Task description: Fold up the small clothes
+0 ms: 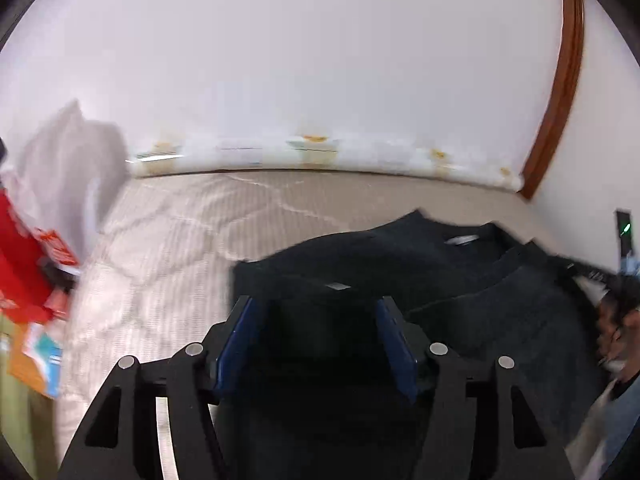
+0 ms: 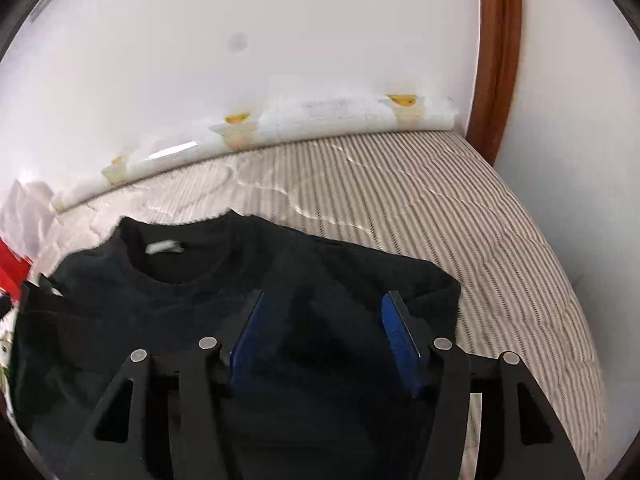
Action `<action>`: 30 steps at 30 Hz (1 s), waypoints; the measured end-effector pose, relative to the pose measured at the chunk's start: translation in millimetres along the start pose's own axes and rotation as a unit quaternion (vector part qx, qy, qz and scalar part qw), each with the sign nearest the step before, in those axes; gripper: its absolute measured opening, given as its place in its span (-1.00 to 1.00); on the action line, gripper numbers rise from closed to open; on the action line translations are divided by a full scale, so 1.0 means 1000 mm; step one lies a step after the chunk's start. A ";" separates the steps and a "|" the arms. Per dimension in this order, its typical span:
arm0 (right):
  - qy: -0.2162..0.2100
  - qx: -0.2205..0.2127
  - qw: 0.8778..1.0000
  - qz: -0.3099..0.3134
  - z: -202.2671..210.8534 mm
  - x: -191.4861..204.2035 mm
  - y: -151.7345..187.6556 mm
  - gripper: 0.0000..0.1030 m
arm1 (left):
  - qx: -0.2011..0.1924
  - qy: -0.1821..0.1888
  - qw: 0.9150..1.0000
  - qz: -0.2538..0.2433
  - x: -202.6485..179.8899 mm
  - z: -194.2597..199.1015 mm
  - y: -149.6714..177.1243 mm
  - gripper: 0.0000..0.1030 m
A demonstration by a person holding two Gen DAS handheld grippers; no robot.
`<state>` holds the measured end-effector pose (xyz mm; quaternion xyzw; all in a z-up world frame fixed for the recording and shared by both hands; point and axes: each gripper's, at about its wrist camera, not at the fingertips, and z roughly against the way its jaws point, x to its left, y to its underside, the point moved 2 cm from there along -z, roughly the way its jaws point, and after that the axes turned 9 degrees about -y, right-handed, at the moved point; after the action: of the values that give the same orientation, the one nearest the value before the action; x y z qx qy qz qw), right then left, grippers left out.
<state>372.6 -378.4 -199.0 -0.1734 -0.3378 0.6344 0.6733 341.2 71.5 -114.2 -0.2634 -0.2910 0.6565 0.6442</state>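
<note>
Left claw [image 1: 316, 312] released, nothing between its jaws | right claw [image 2: 326, 308] released too | both above black sweater [image 2: 320, 272] lying on my striped mattress [image 2: 460, 216]

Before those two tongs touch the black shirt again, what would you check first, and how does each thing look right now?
1. Left tongs open, nothing pinched: ok.
2. Right tongs open, nothing pinched: ok.
3. Black shirt lying on the striped bed cover, collar toward the wall: ok.
4. Shirt smooth, no bunching: cannot tell, the fabric is too dark and the picture blurred.
5. Free bed cover beyond the collar for folding: ok.
6. Red packaging at the left bed edge clear of the shirt: ok.
</note>
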 end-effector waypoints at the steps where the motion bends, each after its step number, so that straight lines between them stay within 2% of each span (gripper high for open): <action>1: -0.001 0.006 1.000 -0.005 -0.005 -0.004 0.000 0.14 | 0.003 -0.007 1.000 -0.002 0.004 -0.002 0.002 0.16; 4: -0.009 0.018 1.000 -0.012 -0.018 -0.009 0.001 0.12 | 0.037 -0.013 0.999 0.004 0.020 -0.021 0.006 0.14; 6: -0.009 0.018 1.000 -0.006 -0.023 -0.007 0.001 -0.04 | 0.061 -0.008 0.998 0.010 0.025 -0.033 0.009 0.07; 7: -0.018 0.022 1.000 -0.003 -0.027 -0.006 0.001 -0.40 | 0.073 0.006 0.997 0.016 0.026 -0.041 0.010 -0.30; 8: -0.033 0.030 0.999 0.002 -0.030 -0.003 0.002 -0.55 | 0.079 0.011 0.997 0.018 0.026 -0.045 0.012 -0.51; 9: -0.026 0.021 0.999 0.009 -0.029 0.000 0.001 -0.60 | 0.082 -0.003 0.996 0.020 0.027 -0.046 0.013 -0.73; 10: -0.028 0.009 0.999 0.019 -0.025 0.001 0.000 -0.74 | 0.072 -0.004 0.997 0.022 0.026 -0.045 0.011 -0.81; 11: -0.036 -0.010 0.999 0.026 -0.015 0.000 -0.002 -0.79 | 0.060 0.004 0.998 0.026 0.024 -0.041 0.010 -0.81; 12: -0.039 -0.032 0.998 0.027 -0.005 -0.001 -0.003 -0.79 | 0.048 0.007 0.998 0.030 0.025 -0.036 0.008 -0.81; 14: -0.064 -0.101 0.993 0.010 0.028 -0.013 -0.009 -0.79 | 0.028 0.017 0.999 0.041 0.025 -0.028 0.001 -0.81; 16: -0.073 -0.129 0.989 -0.003 0.042 -0.022 -0.012 -0.79 | 0.022 0.028 0.998 0.047 0.021 -0.026 -0.004 -0.81; 17: -0.061 -0.131 0.990 -0.004 0.041 -0.025 -0.013 -0.79 | 0.021 0.026 0.999 0.040 0.016 -0.028 -0.007 -0.81; 19: -0.034 -0.105 0.994 0.000 0.026 -0.028 -0.013 -0.79 | 0.022 0.018 0.999 0.025 0.005 -0.033 -0.012 -0.80; 20: -0.015 -0.074 0.997 -0.007 0.008 -0.033 -0.011 -0.78 | 0.028 0.017 0.999 0.020 -0.001 -0.039 -0.013 -0.80; 23: 0.001 -0.011 1.000 -0.026 -0.028 -0.042 -0.004 -0.74 | 0.050 -0.012 0.999 0.017 -0.007 -0.057 -0.010 -0.80; 26: -0.001 -0.009 1.000 -0.022 -0.021 -0.043 -0.004 -0.63 | 0.064 -0.016 0.998 0.025 -0.005 -0.065 -0.006 -0.76; 27: 0.001 -0.013 1.000 -0.018 -0.014 -0.044 -0.002 -0.59 | 0.066 -0.018 0.997 0.028 -0.003 -0.065 -0.006 -0.68; 29: 0.014 -0.020 1.000 -0.009 0.002 -0.041 0.003 -0.31 | 0.075 -0.017 0.997 0.033 -0.001 -0.063 -0.004 -0.65; 30: 0.020 -0.022 1.000 -0.002 0.008 -0.039 0.008 -0.24 | 0.079 -0.018 0.996 0.032 -0.001 -0.062 -0.004 -0.55</action>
<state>362.5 -417.1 -207.7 -0.2001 -0.3391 0.6215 0.6773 388.4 73.6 -154.3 -0.2087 -0.2411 0.7026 0.6361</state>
